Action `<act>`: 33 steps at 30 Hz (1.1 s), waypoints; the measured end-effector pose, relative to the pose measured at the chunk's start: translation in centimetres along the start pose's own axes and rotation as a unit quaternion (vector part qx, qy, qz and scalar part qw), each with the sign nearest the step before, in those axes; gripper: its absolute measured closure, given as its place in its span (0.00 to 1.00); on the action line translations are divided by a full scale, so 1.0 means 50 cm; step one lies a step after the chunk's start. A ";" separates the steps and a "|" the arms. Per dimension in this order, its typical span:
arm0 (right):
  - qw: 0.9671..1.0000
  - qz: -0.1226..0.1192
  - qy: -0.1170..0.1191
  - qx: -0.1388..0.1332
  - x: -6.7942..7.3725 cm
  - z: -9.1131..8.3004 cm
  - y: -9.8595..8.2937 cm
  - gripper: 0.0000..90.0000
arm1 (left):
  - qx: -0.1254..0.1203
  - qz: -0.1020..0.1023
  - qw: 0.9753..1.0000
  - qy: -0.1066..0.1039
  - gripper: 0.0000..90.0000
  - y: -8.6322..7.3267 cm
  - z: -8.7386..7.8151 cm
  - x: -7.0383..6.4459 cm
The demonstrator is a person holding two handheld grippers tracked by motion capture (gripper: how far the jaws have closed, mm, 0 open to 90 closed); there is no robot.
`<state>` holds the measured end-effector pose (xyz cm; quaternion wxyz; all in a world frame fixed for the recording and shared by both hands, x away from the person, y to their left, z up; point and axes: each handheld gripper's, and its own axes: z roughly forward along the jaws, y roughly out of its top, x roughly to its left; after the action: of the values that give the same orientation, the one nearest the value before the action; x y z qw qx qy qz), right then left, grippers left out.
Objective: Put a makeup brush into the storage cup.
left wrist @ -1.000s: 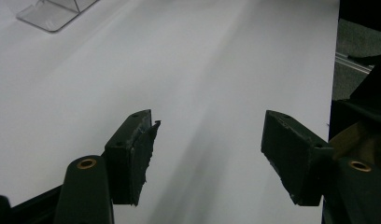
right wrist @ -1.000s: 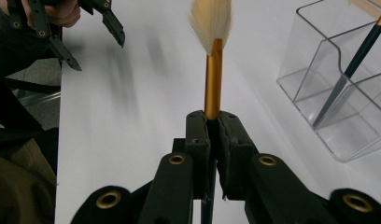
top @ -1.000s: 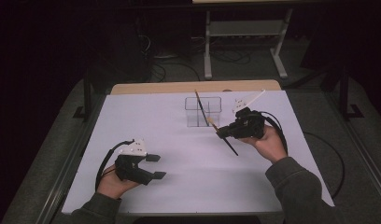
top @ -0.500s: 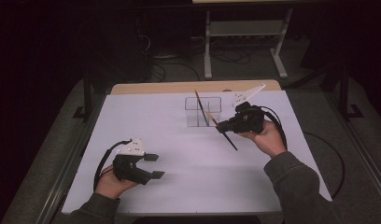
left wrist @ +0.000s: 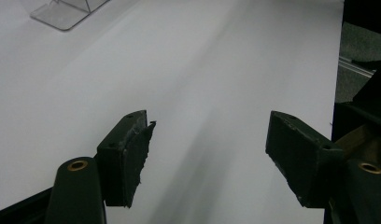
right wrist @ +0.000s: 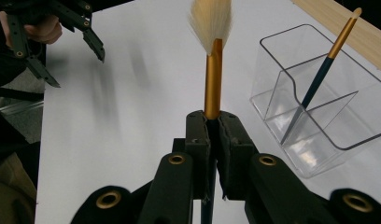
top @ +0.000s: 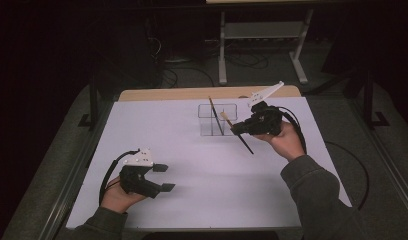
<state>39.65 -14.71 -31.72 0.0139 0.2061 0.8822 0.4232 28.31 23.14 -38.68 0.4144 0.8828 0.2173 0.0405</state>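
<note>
My right gripper [right wrist: 212,135] fingers clamp a gold-ferruled, white-bristled brush [right wrist: 212,56] beside the clear plastic two-compartment holder [right wrist: 319,135]. My left gripper [top: 159,177] fingers gape over the white worktop [top: 192,150].

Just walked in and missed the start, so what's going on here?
A person works at a white table with two handheld grippers. The right gripper is shut on a brush, held just beside a clear holder with another brush in it. The left gripper rests open near the front edge.
</note>
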 end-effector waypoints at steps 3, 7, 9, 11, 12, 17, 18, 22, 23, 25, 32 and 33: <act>1.000 0.001 -0.001 0.001 -0.003 0.000 0.008 0.92 | 0.001 0.000 1.000 0.001 0.31 -0.001 -0.002 0.000; 1.000 -0.002 -0.004 -0.001 -0.009 0.002 0.018 0.92 | -0.002 -0.002 1.000 0.001 0.30 -0.002 -0.003 0.001; 1.000 -0.002 -0.006 0.000 -0.012 0.004 0.022 0.92 | -0.002 -0.001 1.000 0.000 0.30 -0.003 -0.004 0.000; 1.000 -0.008 -0.008 0.001 -0.017 0.006 0.027 0.92 | -0.002 -0.001 1.000 0.000 0.30 -0.003 -0.005 0.001; 1.000 -0.004 -0.005 0.001 -0.016 0.006 0.030 0.92 | -0.001 -0.001 1.000 0.001 0.30 -0.003 -0.006 0.001; 1.000 -0.010 -0.008 0.002 -0.023 0.010 0.042 0.92 | -0.001 -0.004 1.000 0.002 0.29 -0.005 -0.007 0.004; 1.000 -0.012 -0.011 0.001 -0.025 0.012 0.044 0.92 | 0.000 -0.005 1.000 0.001 0.29 -0.006 -0.007 0.004; 1.000 -0.013 -0.011 0.002 -0.031 0.016 0.053 0.92 | -0.002 -0.007 1.000 0.003 0.28 -0.007 -0.008 0.005; 1.000 -0.014 -0.011 0.002 -0.033 0.017 0.055 0.92 | -0.002 -0.008 1.000 0.002 0.28 -0.007 -0.009 0.005; 1.000 -0.017 -0.012 0.002 -0.035 0.018 0.060 0.92 | -0.002 -0.008 1.000 0.003 0.28 -0.008 -0.010 0.006; 1.000 -0.021 -0.018 0.002 -0.045 0.023 0.076 0.92 | -0.002 -0.007 1.000 0.004 0.28 -0.010 -0.012 0.008; 1.000 -0.017 -0.017 0.002 -0.046 0.023 0.079 0.92 | -0.003 -0.009 1.000 0.005 0.28 -0.010 -0.012 0.008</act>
<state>43.38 -12.51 -29.82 0.0358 0.1988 0.8861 0.4171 28.33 24.04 -38.71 0.4163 0.8794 0.2272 0.0417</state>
